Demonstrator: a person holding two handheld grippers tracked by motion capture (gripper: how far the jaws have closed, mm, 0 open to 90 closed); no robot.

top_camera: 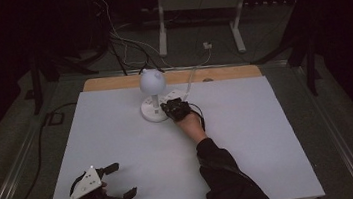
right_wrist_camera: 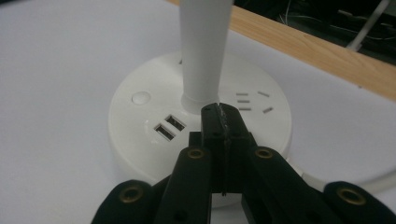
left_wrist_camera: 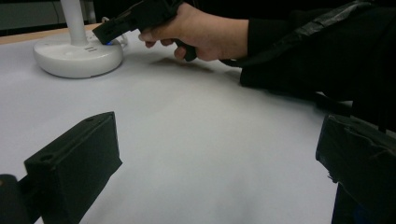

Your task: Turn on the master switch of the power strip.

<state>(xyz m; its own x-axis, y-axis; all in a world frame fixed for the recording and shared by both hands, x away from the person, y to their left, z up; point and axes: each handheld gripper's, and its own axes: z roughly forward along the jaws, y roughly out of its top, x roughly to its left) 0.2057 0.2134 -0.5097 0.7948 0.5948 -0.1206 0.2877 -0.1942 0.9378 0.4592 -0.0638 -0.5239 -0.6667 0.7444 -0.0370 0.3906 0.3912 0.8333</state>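
Note:
A white desk lamp (top_camera: 152,84) with a round head stands at the far middle of the table on a round white base (right_wrist_camera: 140,126). The base carries a round button (right_wrist_camera: 140,97), two USB ports (right_wrist_camera: 168,127) and socket slots (right_wrist_camera: 252,100). My right gripper (top_camera: 169,106) is shut with nothing between its jaws, and its tip (right_wrist_camera: 218,111) hovers over the base right at the foot of the lamp's stem (right_wrist_camera: 203,51). My left gripper (top_camera: 123,179) rests open near the table's front left corner, its fingers (left_wrist_camera: 74,163) wide apart over bare white surface.
A white sheet (top_camera: 119,146) covers the table, with a wooden edge (top_camera: 222,72) at the back. The lamp's white cord (top_camera: 191,77) runs off the far side. Cables and a white frame (top_camera: 199,6) lie on the dark floor beyond.

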